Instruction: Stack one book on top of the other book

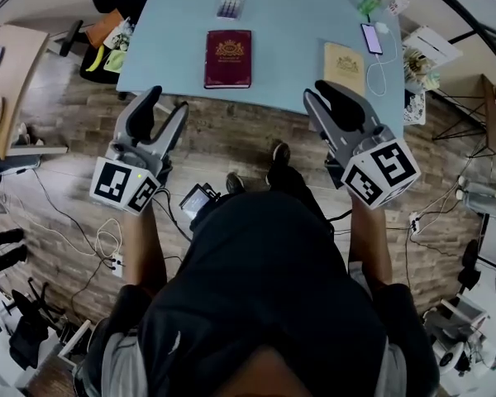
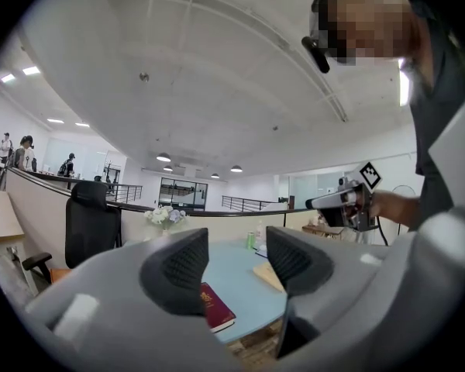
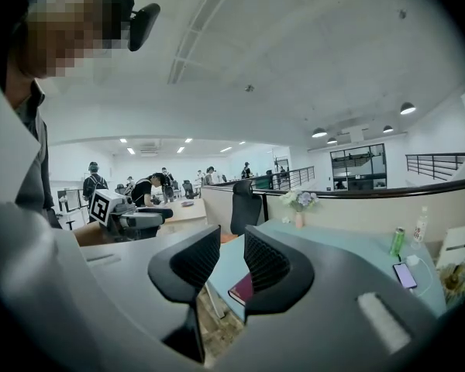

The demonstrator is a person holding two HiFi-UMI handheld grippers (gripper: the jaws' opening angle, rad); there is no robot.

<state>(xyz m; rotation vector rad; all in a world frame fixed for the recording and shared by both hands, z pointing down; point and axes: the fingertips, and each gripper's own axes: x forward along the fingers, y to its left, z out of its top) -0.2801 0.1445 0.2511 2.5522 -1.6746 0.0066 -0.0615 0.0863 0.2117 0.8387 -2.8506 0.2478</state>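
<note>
Head view: a pale blue table (image 1: 289,48) lies ahead of both grippers. The left gripper (image 1: 167,100) has its jaws apart and empty; the right gripper (image 1: 322,91) has its jaws narrowly apart and empty. A maroon book (image 1: 228,59) lies ahead-right of the left gripper, and a tan book (image 1: 345,67) lies just beyond the right gripper.

Near edge of the tan book (image 1: 345,60) tucked under the right gripper (image 1: 318,91) in the head view, and lower centre of the left gripper view, the maroon book (image 2: 217,310) sits half-hidden behind a jaw, cover print unreadable.
</note>
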